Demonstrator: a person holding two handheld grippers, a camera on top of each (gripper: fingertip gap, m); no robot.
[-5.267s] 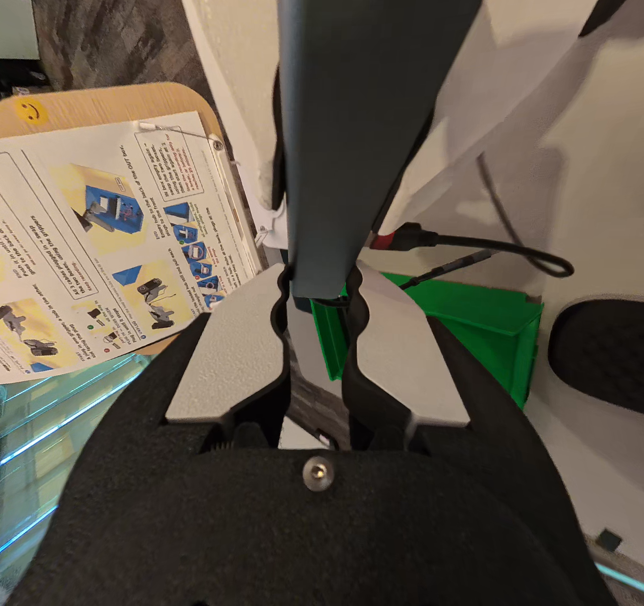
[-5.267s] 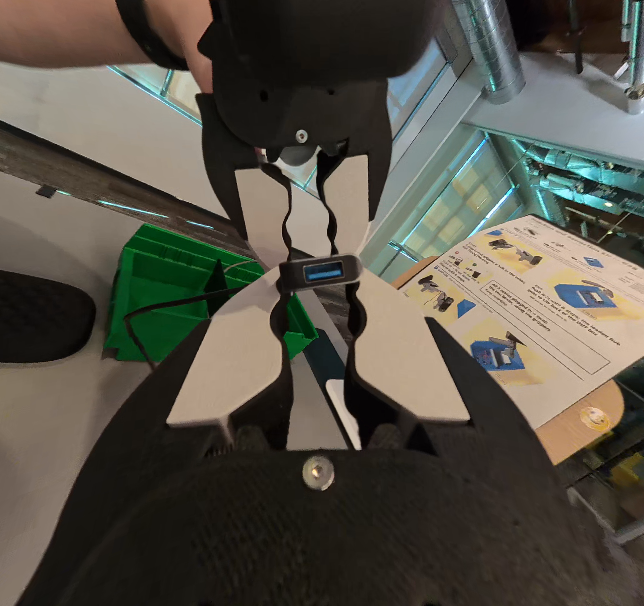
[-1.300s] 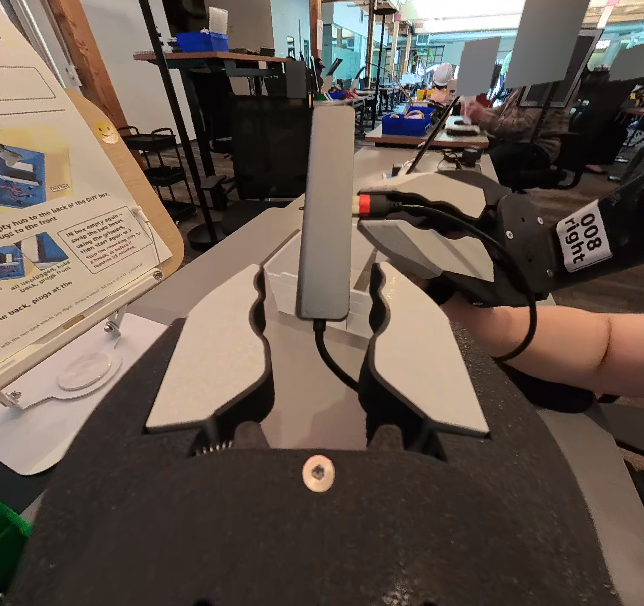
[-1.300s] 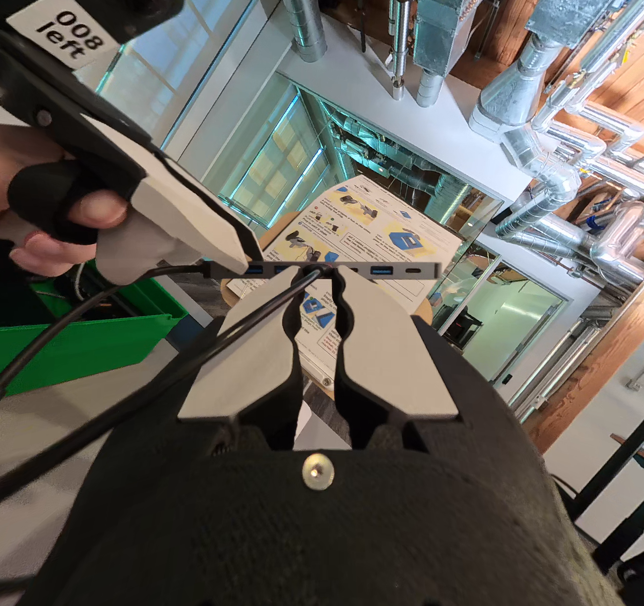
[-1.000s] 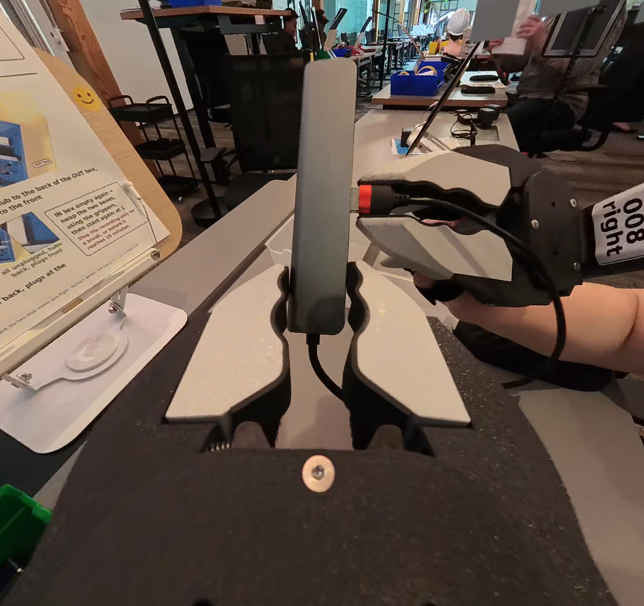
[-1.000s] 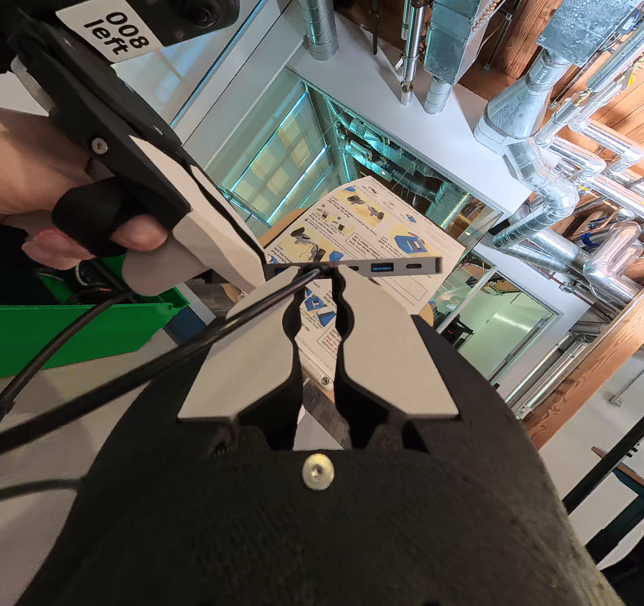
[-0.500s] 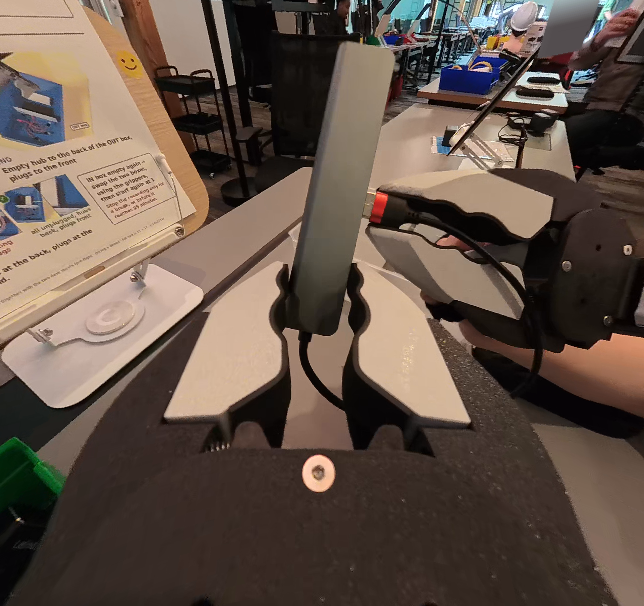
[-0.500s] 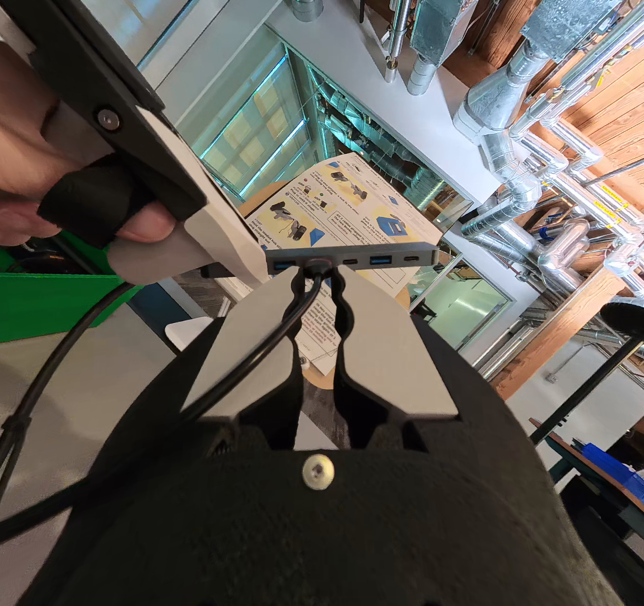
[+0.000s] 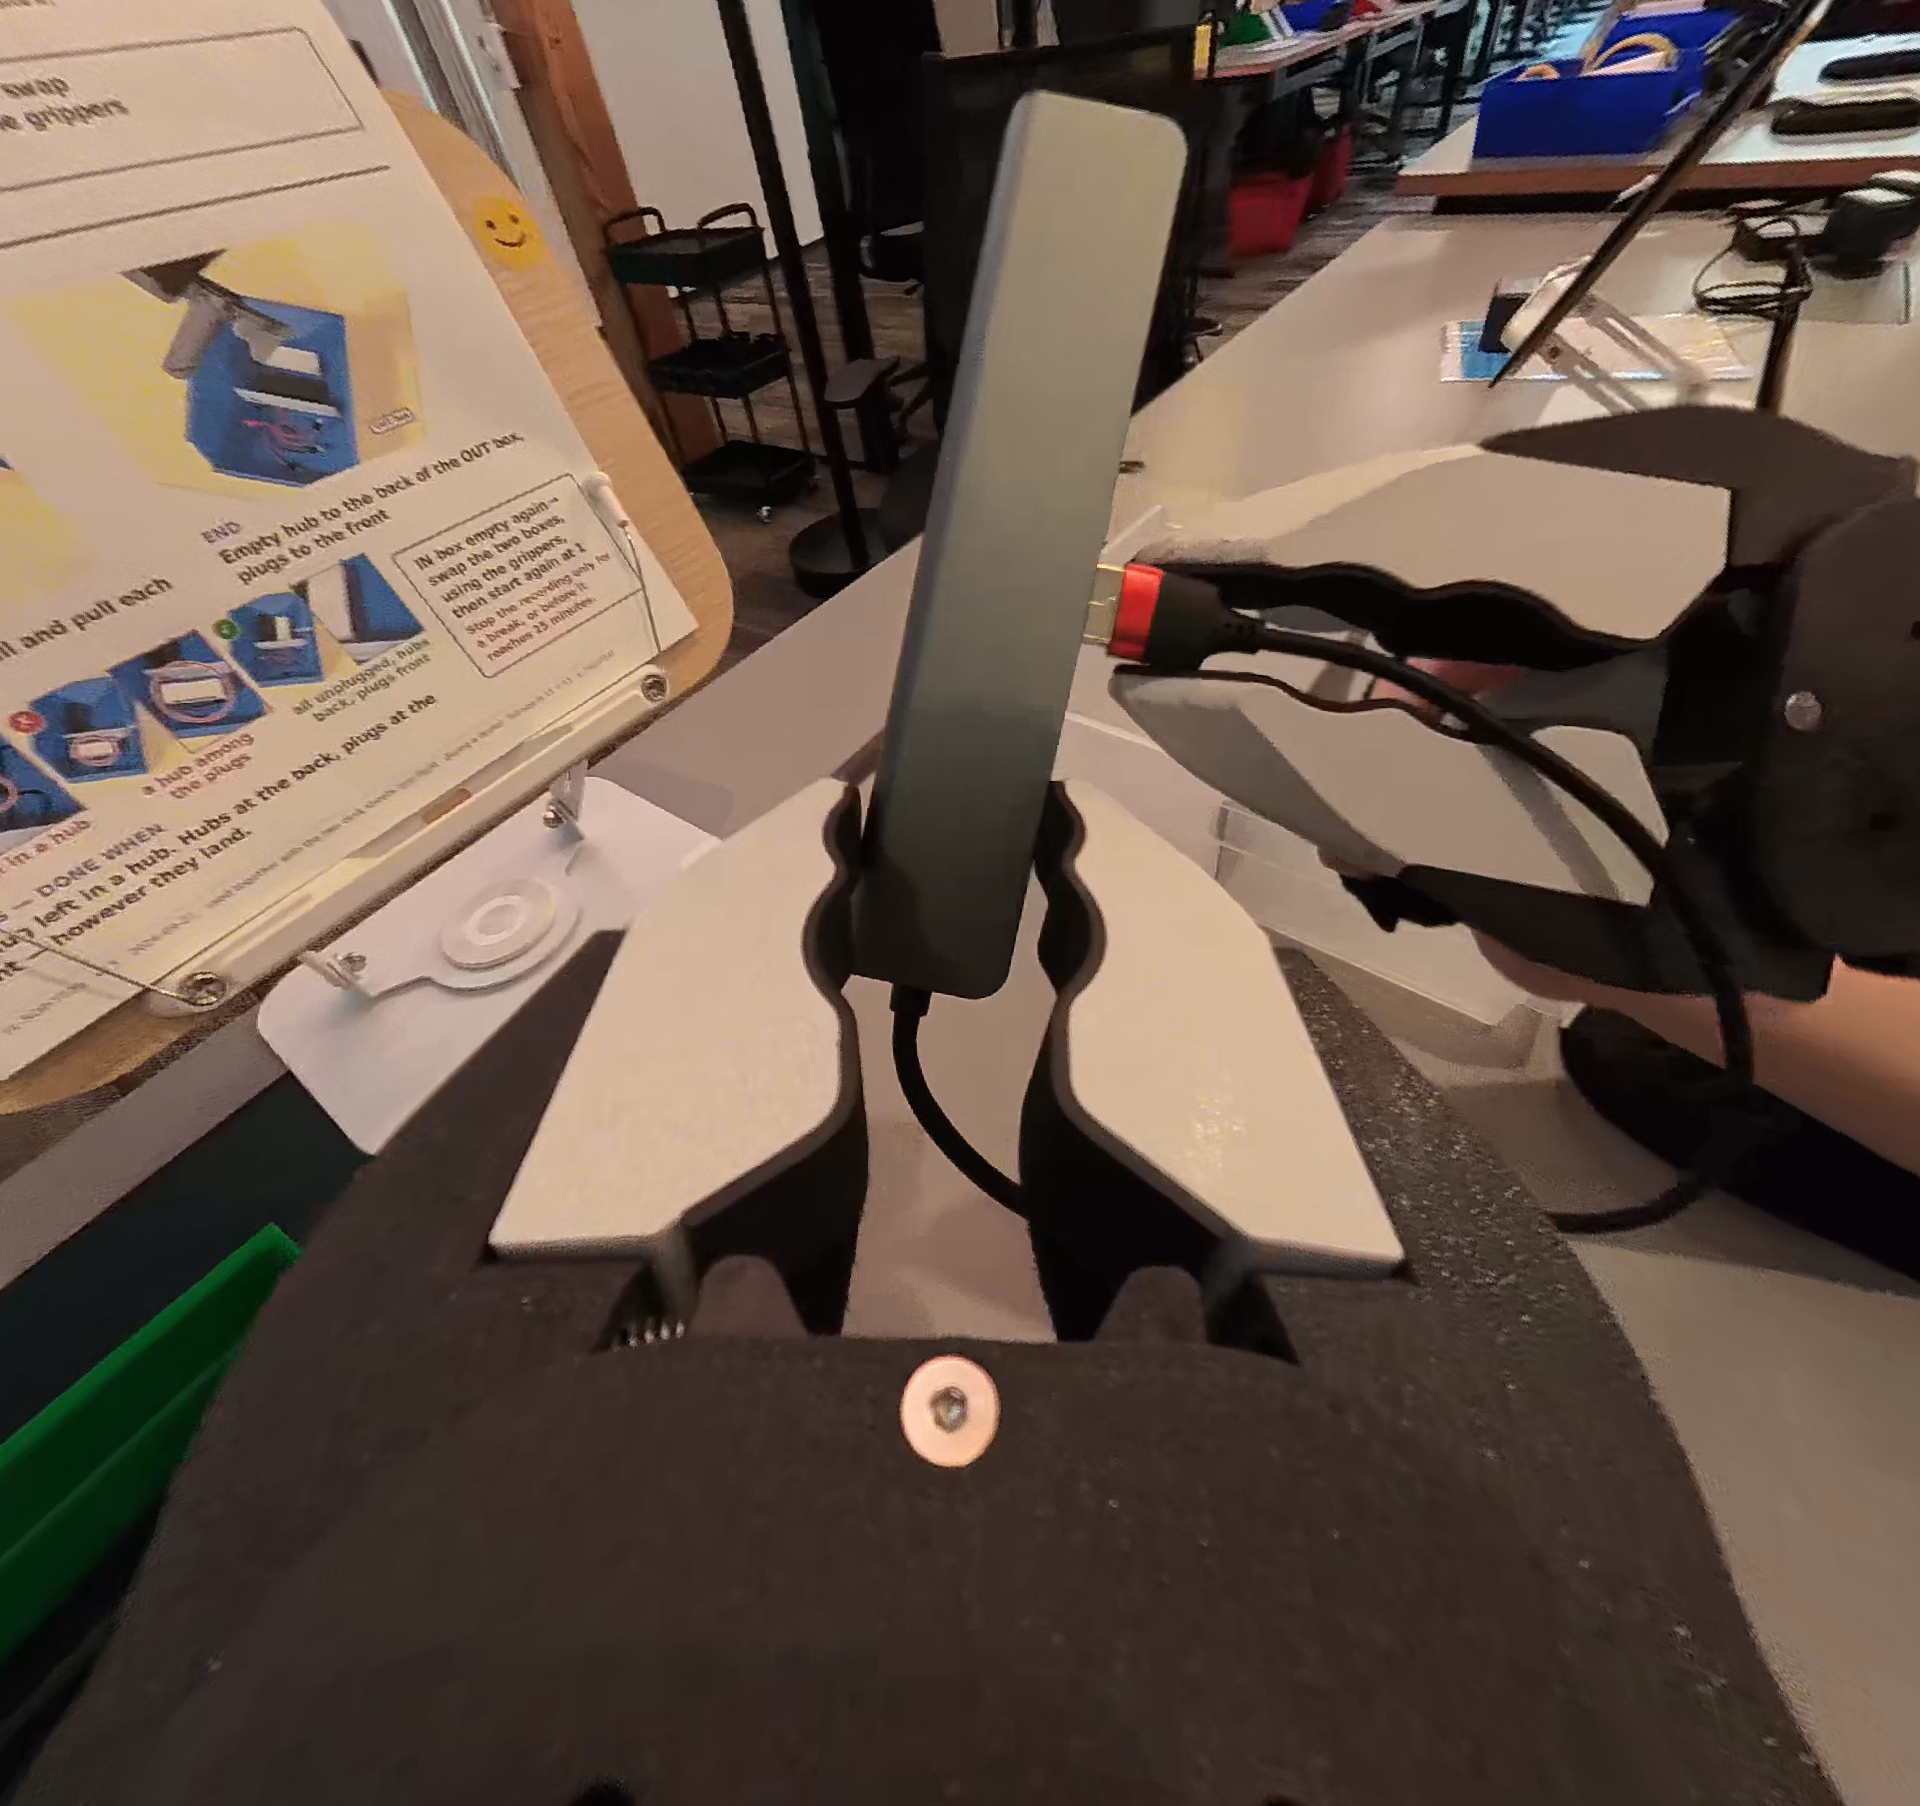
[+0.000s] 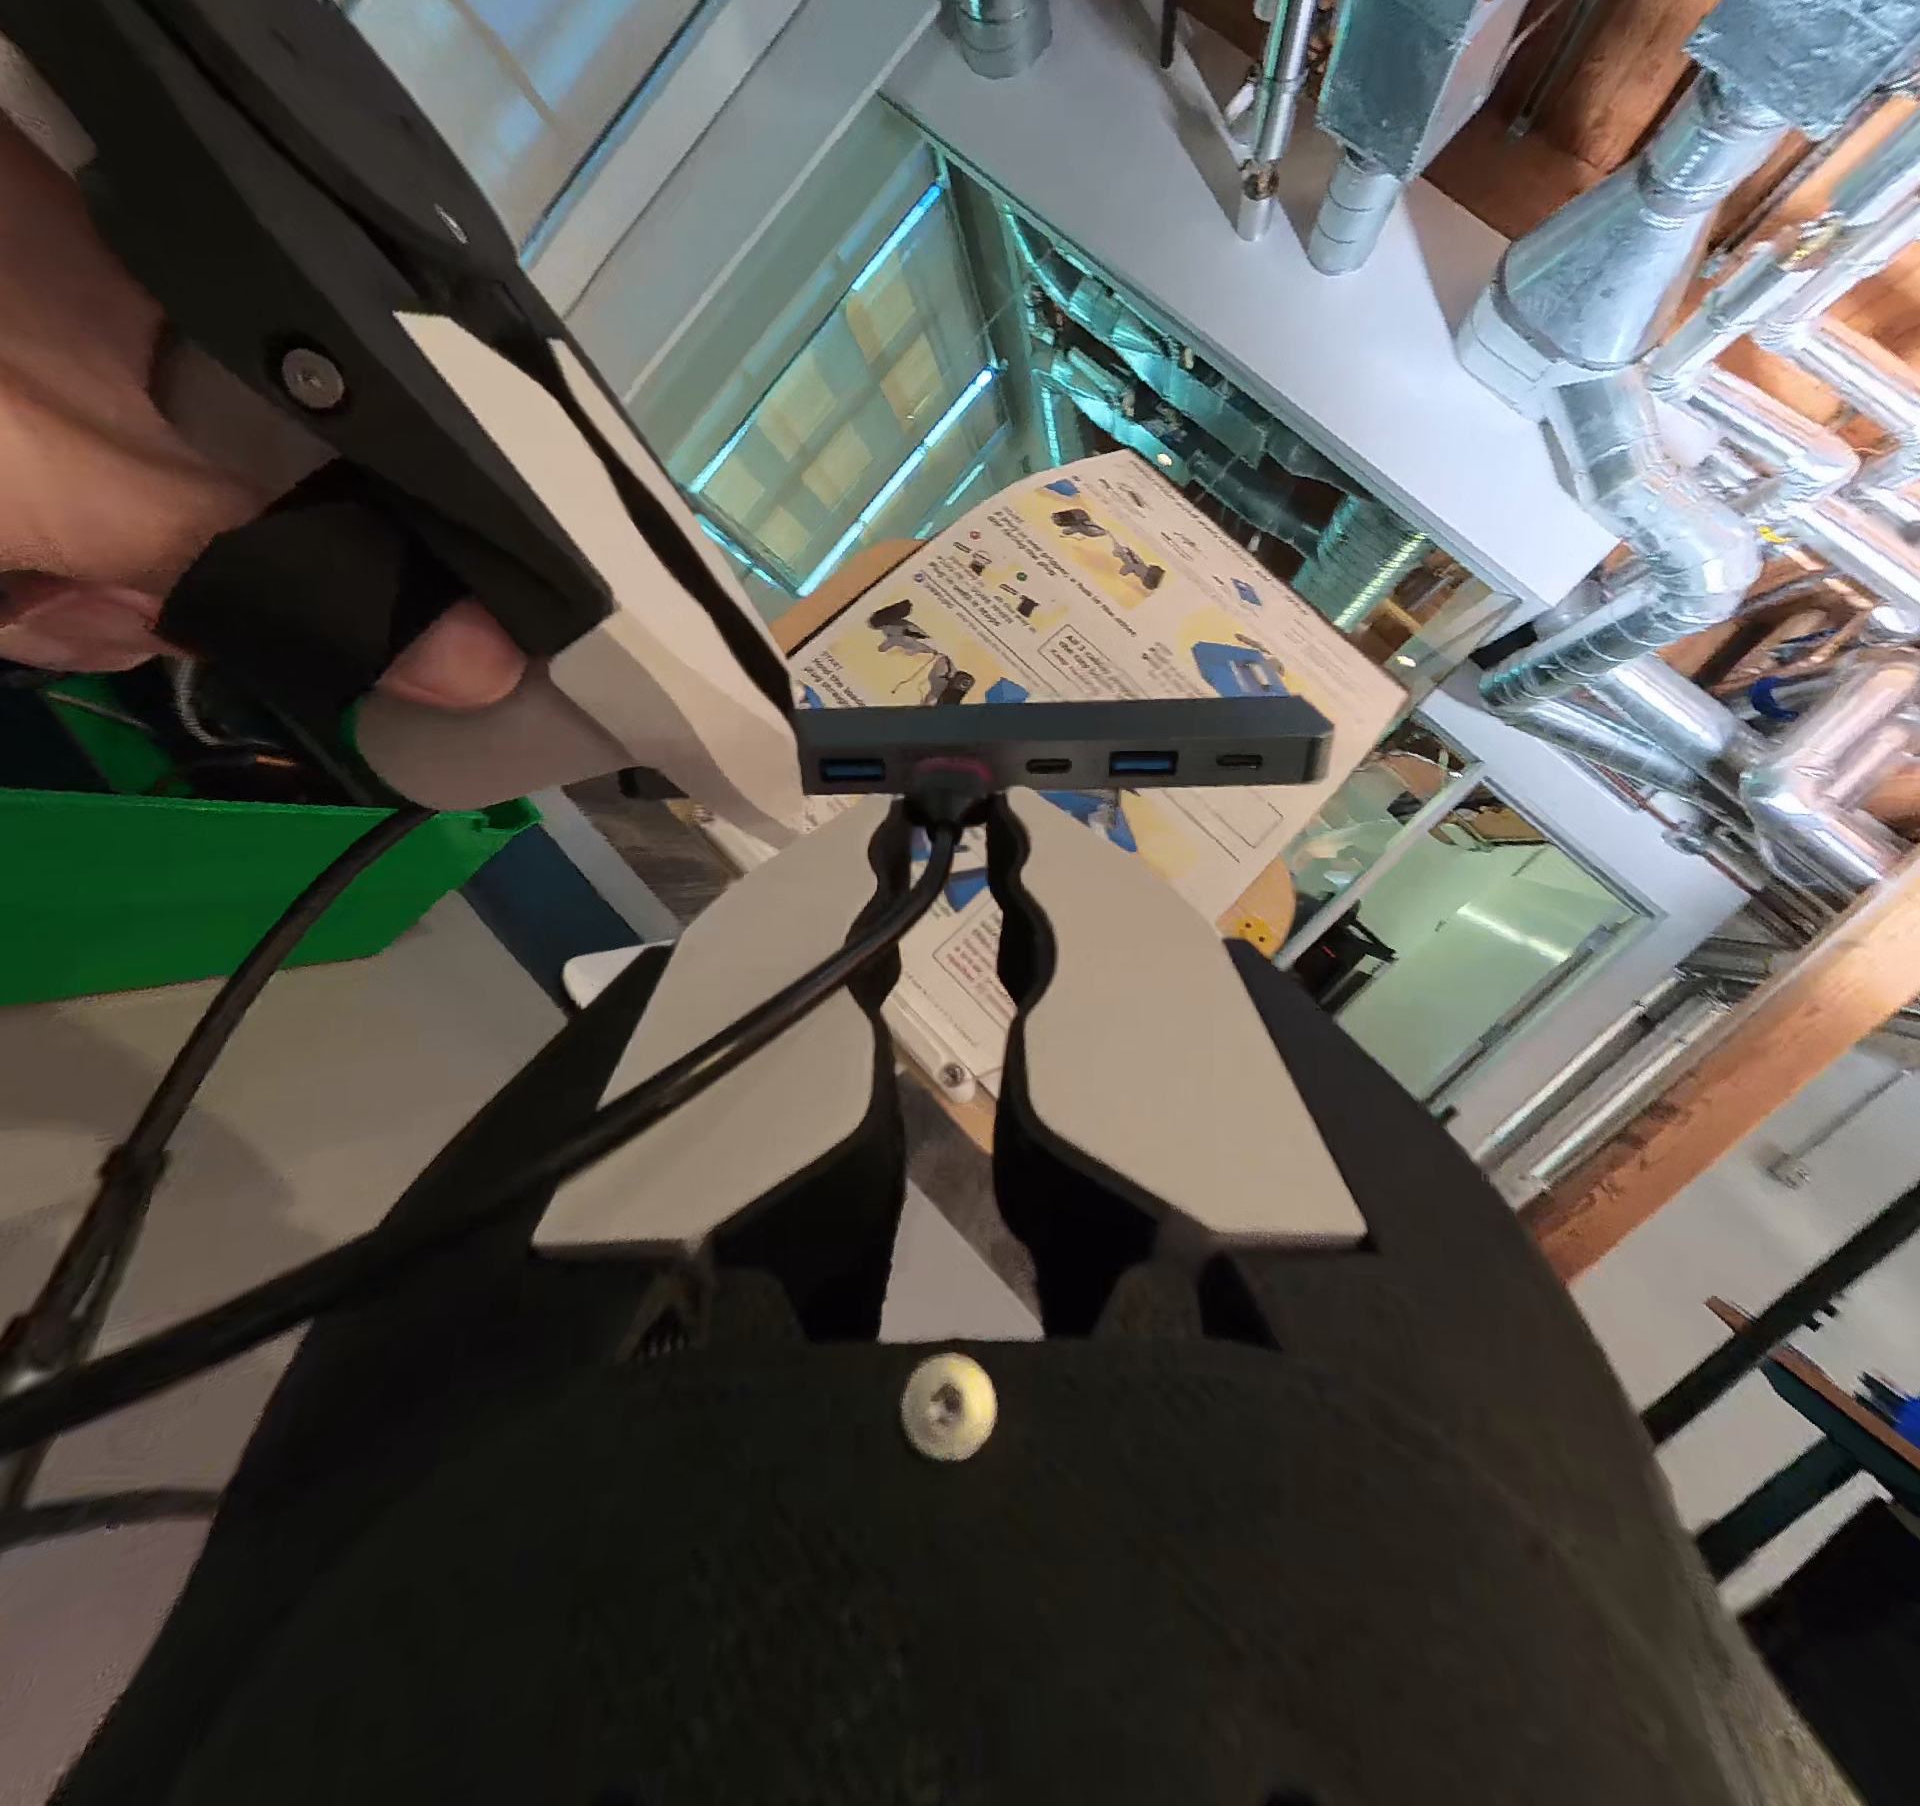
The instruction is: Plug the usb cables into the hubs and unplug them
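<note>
My left gripper [image 9: 945, 821] is shut on the lower end of a grey USB hub [image 9: 1023, 509] and holds it upright above the table, leaning slightly right. The hub's own black cord [image 9: 925, 1102] hangs between my fingers. My right gripper [image 9: 1127, 613] comes in from the right, shut on a black USB plug with a red collar [image 9: 1164, 608]. The plug's metal tip sits at the hub's right edge, with some metal showing. In the right wrist view my right gripper [image 10: 945, 811] holds the plug [image 10: 945, 780] in the second port of the hub [image 10: 1070, 738]. Its cable [image 10: 416, 1164] trails left.
An instruction board [image 9: 260, 509] on a white stand is close on the left. A green bin [image 9: 104, 1424] sits at the lower left and also shows in the right wrist view [image 10: 208, 873]. The grey table [image 9: 1714, 1393] runs ahead. Other desks and a black cart stand beyond. Tip to tip, the grippers are about 4 cm apart.
Both grippers have stayed together while the hub tilted right and shifted. A little more of the plug's metal tip shows at the hub's edge than before.
</note>
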